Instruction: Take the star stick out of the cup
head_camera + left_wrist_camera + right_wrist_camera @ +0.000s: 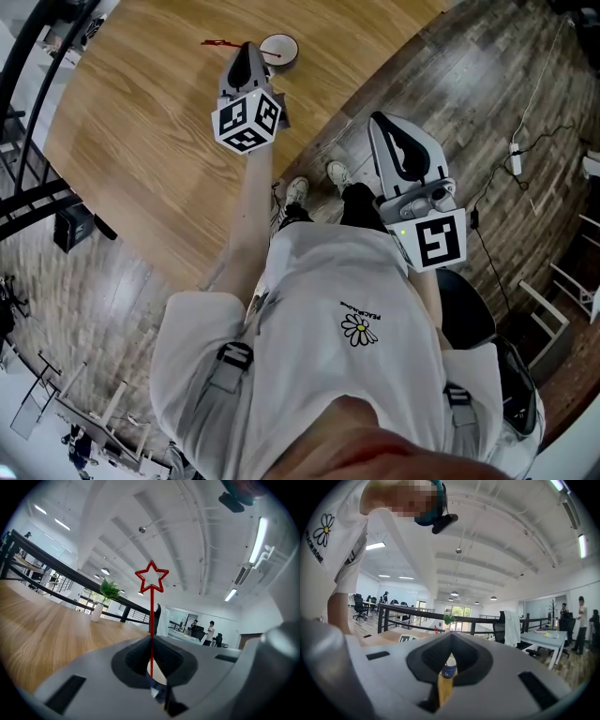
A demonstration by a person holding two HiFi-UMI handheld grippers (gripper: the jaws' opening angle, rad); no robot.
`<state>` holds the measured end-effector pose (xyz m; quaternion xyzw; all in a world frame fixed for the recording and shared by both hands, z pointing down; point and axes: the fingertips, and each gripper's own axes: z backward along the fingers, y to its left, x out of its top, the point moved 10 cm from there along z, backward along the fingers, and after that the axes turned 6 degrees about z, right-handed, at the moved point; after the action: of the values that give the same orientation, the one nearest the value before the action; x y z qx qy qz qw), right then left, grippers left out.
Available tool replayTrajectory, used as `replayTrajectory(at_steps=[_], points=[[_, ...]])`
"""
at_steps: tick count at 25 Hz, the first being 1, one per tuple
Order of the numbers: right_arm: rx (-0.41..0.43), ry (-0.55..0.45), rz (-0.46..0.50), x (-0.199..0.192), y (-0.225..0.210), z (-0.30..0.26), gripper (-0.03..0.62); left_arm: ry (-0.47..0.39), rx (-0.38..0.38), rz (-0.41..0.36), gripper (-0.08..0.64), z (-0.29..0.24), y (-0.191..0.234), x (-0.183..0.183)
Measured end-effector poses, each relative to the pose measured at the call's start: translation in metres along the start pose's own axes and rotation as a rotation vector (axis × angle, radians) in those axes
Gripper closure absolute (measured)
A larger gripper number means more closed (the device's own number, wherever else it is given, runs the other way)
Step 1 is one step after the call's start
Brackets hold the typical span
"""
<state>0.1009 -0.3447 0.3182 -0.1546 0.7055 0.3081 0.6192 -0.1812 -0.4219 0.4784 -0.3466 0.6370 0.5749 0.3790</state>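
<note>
The red star stick (pixel 217 43) leans left out of the white cup (pixel 278 50) at the far side of the wooden table (pixel 131 122). My left gripper (pixel 246 54) reaches over the table beside the cup and is shut on the stick's shaft. In the left gripper view the star stick (pixel 151 577) rises straight up from between the closed jaws of my left gripper (pixel 151 638). I cannot tell whether its lower end is still inside the cup. My right gripper (pixel 386 127) hangs off the table over the floor. In its own view my right gripper (pixel 451 633) is shut and holds nothing.
The table's near edge runs diagonally past the person's shoes (pixel 319 183). A black chair (pixel 469 319) stands behind on the right. A power strip (pixel 515 159) and its cable lie on the plank floor. A plant in a white vase (pixel 101 604) stands at the far end of the table.
</note>
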Motion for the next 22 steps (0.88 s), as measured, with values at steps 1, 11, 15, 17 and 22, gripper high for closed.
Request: replayTrajectory(at_steps=[1, 11, 15, 17, 22], points=[[-0.003, -0.005, 0.011, 0.000, -0.001, 0.000, 0.584, 0.002, 0.002, 0.002, 0.541, 0.000, -0.001, 0.001], [-0.067, -0.079, 0.057, 0.018, -0.009, -0.007, 0.584, -0.086, -0.047, -0.052, 0.541, 0.012, -0.033, 0.043], [-0.099, -0.149, 0.079, 0.041, -0.016, -0.016, 0.584, -0.124, -0.117, -0.140, 0.541, 0.020, -0.061, 0.079], [-0.117, -0.174, 0.093, 0.052, -0.016, -0.015, 0.584, -0.144, -0.148, -0.196, 0.541, 0.032, -0.076, 0.098], [-0.139, -0.265, 0.091, 0.072, -0.013, -0.013, 0.584, -0.244, -0.194, -0.343, 0.541, 0.067, -0.118, 0.161]])
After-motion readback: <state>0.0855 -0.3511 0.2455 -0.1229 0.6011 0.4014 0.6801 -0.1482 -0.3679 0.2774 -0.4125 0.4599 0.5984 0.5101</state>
